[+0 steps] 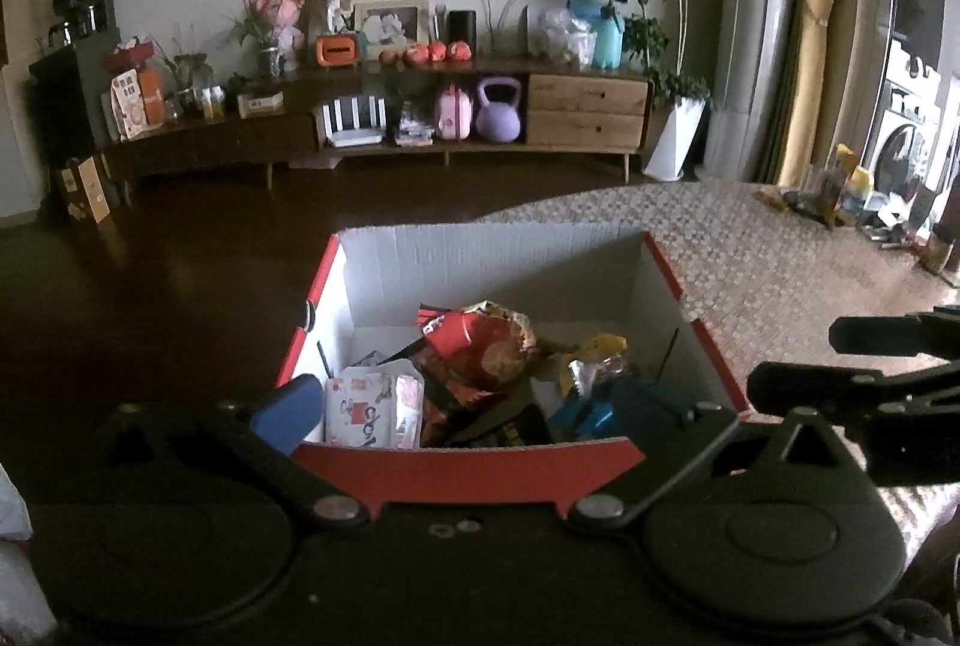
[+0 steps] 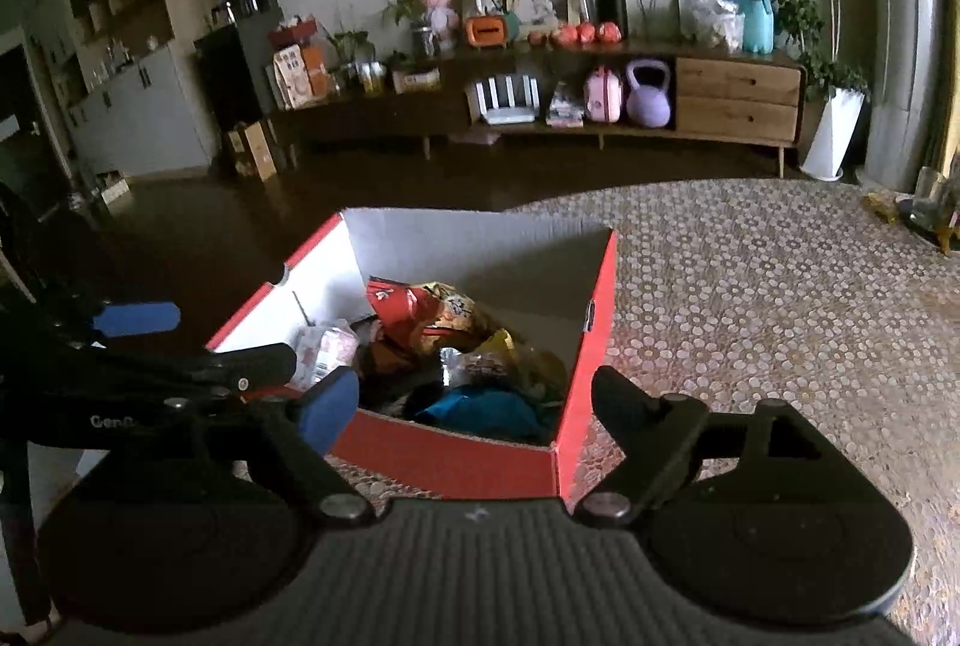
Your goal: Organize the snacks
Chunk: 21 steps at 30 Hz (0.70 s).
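Red box (image 1: pixel 474 472): sitting open-topped on the patterned mat (image 1: pixel 768 274), white inside, serving as the landmark for all below.
Snacks: lying heaped inside the red box, none gripped.
Red-and-orange crisp bag (image 1: pixel 480 352): resting on top of the heap, about the middle of the red box.
White packet (image 1: pixel 372 406): leaning in the near left corner of the red box.
Blue packet (image 1: pixel 585 415): lying low at the near right of the red box.
Yellow wrapper (image 1: pixel 597 349): poking up just behind the blue packet, toward the right wall of the red box.
Left gripper (image 1: pixel 480 406): hovering over the near edge of the red box, fingers spread wide, pinching nothing.
Right gripper (image 2: pixel 474 400): hovering at the near right corner of the red box, fingers spread apart, holding nothing.
Sideboard (image 2: pixel 738 99): standing well beyond the red box, against the far wall.
Purple kettlebell (image 2: pixel 648 96): sitting in the sideboard, far behind the red box.
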Motion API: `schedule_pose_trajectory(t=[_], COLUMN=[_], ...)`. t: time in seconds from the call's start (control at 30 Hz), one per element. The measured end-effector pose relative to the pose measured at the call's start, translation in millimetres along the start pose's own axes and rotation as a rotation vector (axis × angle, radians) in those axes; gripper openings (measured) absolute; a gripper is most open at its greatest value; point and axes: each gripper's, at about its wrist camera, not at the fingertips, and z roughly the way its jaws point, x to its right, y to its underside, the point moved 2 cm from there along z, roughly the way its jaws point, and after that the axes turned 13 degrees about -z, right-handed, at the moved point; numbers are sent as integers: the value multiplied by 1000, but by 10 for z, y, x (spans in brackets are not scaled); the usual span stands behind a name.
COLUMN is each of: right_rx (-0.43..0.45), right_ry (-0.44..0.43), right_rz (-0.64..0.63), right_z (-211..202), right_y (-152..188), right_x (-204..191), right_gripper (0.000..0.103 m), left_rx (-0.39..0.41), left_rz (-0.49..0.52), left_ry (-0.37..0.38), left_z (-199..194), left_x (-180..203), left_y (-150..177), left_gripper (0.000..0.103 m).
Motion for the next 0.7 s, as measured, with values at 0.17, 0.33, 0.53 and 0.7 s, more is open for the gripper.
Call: schedule_pose_trajectory(t=[0.17,0.33,0.53,0.7], right_rx=[44,95,158,176], right_ry=[29,57,99,131], right_rz=[3,19,49,96], right_z=[-216,-430,-687,-817], right_y=[35,84,222,396], right_x=[-42,-32,9,50], right_gripper=[85,85,103,103], left_rx=[21,36,42,66], left_rz=[-7,-26,-72,-75], left_ry=[33,73,92,95], left_z=[-201,-344,-452,-536], left_x=[32,78,72,103], left_y=[28,45,79,117], left_gripper=[103,103,103,103])
